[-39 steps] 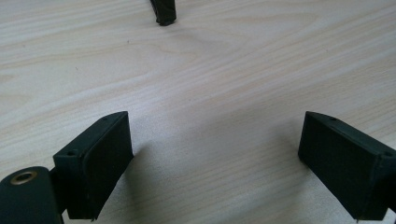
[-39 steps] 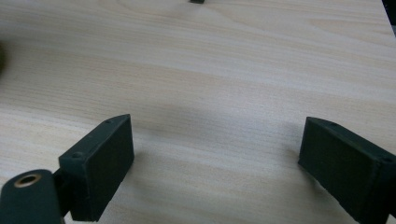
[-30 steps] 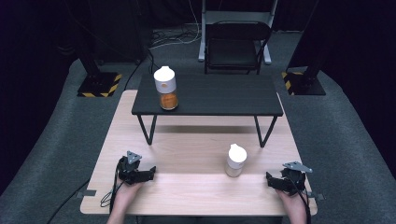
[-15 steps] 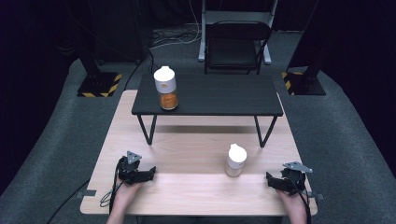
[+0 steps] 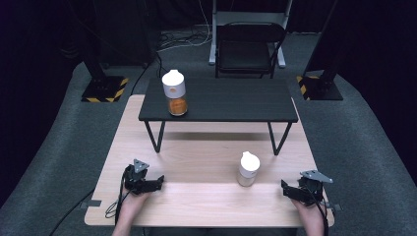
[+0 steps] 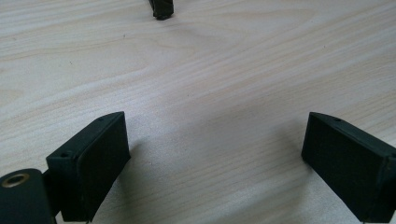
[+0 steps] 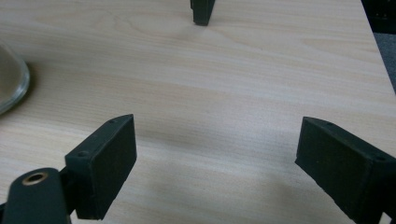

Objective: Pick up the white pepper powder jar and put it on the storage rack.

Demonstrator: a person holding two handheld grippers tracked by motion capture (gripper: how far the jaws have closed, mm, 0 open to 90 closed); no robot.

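**Risk notice: tipping the near jar on approach**

Both grippers rest low on the wooden table (image 5: 206, 196), each with its jaws spread wide and nothing between them. In the high view the left gripper (image 5: 158, 183) sits at the lower left of the frame and the right gripper (image 5: 286, 189) at the lower right.

The nearest thing to them is the small white-lidded jar (image 5: 249, 168), upright at lower centre-right of the frame, near the right gripper but apart from it. Its glass base shows at the left edge of the right gripper view (image 7: 11, 81). A second, taller jar with orange contents (image 5: 175, 93) stands on the black raised shelf (image 5: 231, 101), toward the upper left of the frame.

Probable faults:
- The near jar is tall for its base. A sideways approach that strikes it with one jaw first would likely push or topple it.
- A grip on the rounded lid rather than the body may slip.
- A reach toward the shelf jar could catch the shelf edge or its leg (image 7: 202, 11).
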